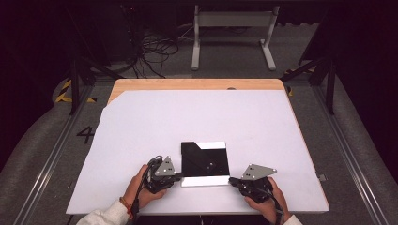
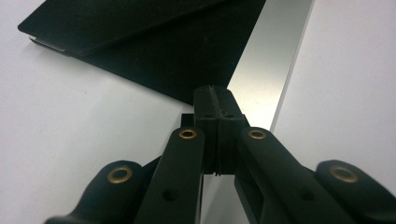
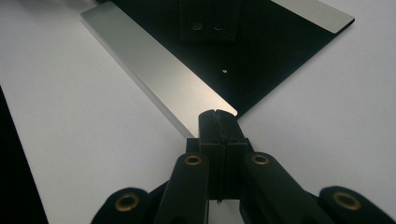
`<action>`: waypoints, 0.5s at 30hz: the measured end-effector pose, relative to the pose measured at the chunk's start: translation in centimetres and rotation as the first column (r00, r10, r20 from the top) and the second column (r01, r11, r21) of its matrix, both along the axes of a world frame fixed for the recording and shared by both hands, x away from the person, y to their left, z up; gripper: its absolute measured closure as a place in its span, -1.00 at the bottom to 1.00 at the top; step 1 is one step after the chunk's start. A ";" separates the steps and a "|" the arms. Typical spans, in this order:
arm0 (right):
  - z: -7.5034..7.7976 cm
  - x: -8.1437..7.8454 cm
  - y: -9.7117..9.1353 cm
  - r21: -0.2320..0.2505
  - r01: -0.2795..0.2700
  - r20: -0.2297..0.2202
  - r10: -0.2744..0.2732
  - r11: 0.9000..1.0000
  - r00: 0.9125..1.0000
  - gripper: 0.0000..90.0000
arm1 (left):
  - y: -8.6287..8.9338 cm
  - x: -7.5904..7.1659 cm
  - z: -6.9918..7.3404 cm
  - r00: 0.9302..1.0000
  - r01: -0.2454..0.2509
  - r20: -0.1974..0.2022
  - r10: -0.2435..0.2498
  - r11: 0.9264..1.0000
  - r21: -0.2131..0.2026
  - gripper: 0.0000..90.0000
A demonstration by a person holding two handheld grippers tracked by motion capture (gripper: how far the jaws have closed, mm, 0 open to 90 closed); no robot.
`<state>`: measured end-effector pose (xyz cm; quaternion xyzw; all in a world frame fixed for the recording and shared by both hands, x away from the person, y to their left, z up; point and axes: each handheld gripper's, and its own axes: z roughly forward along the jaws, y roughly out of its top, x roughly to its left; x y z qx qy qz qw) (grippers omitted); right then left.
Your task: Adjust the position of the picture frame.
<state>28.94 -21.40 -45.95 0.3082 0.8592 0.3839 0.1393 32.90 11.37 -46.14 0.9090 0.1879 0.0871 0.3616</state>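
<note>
Fig.: flat square sheet [image 1: 205,164], matte black on top w/ a smooth silvery underlayer showing as a strip along its near edge and at one folded far corner, is lying on the white mat [image 1: 141,140] near the person's side, approx. centred between both hands. The mat is covering a light wood table [image 1: 197,84]; one far corner of the mat is cut diagonally. L gripper [image 1: 178,176], black plastic w/ brass rivets and a grey triangular plate, is resting w/ its jaws fully closed, tips at the sheet's near-left corner; whether they are pinching its edge can't be told. R gripper [image 1: 232,180] is mirroring this at the near-right corner, jaws likewise closed together on the silvery strip's end.
</note>
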 end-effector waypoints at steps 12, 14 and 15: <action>0.0 0.0 0.1 -0.007 0.009 0.009 -0.009 1.000 1.000 1.00 | 0.0 0.2 0.0 1.000 -0.008 -0.004 0.008 1.000 -0.003 1.00; 0.0 0.1 0.2 -0.005 0.010 0.008 -0.010 1.000 1.000 1.00 | 0.0 0.1 0.0 1.000 -0.013 -0.004 0.013 1.000 0.002 1.00; 0.0 0.1 0.2 -0.005 0.010 0.008 -0.010 1.000 1.000 1.00 | 0.0 0.1 0.0 1.000 -0.013 -0.004 0.013 1.000 0.002 1.00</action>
